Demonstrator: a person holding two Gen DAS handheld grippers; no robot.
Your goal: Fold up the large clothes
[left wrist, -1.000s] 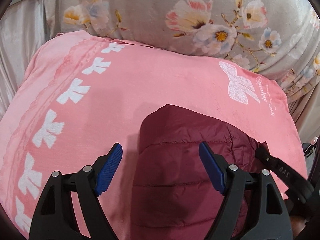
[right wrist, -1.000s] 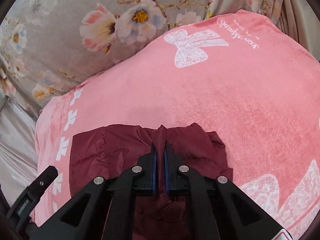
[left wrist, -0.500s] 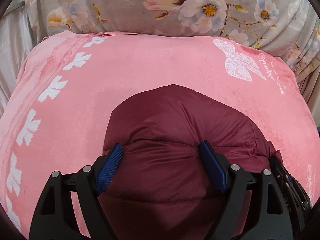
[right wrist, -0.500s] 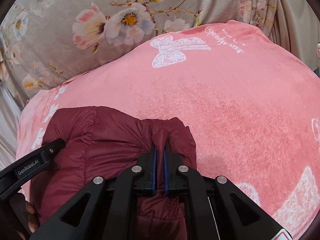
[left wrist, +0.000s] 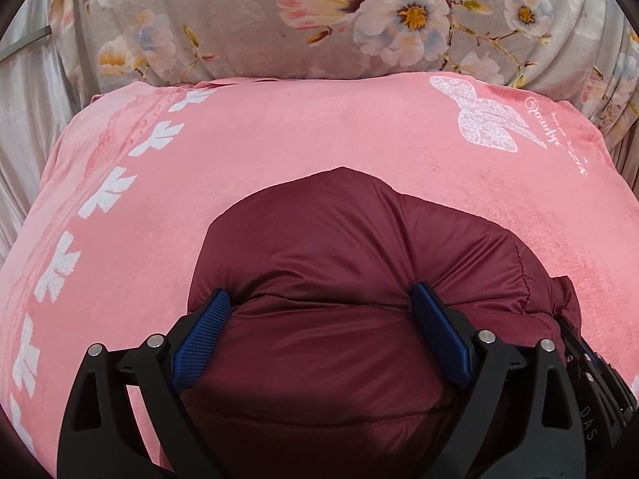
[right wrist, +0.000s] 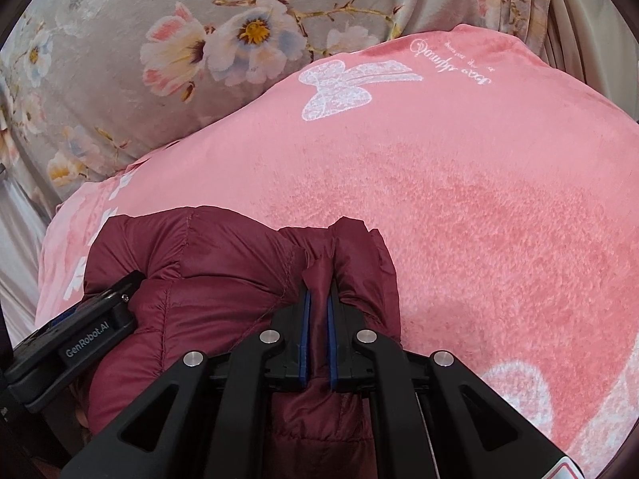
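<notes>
A: Where is the maroon puffer jacket [left wrist: 351, 279]?

B: Bundled on a pink blanket [left wrist: 279, 139]. The right tool [right wrist: 317, 311] pinches a fold to hold it; the left tool [left wrist: 319, 319], just spreading wide, straddles the bulk.

Soft even light; corners vignetted, perhaps

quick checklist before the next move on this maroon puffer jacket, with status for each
1. Right gripper shut on a fold of the maroon puffer jacket: ok.
2. Left gripper straddles the jacket's bulk, its jaws just opened wider; pads pressing: cannot tell.
3. Jacket rests on the pink blanket: ok.
4. Bare blanket ahead of the jacket for the fold: ok.
5. Jacket edges lined up: cannot tell, near part hidden.
6. Grippers apart from each other: ok.
</notes>
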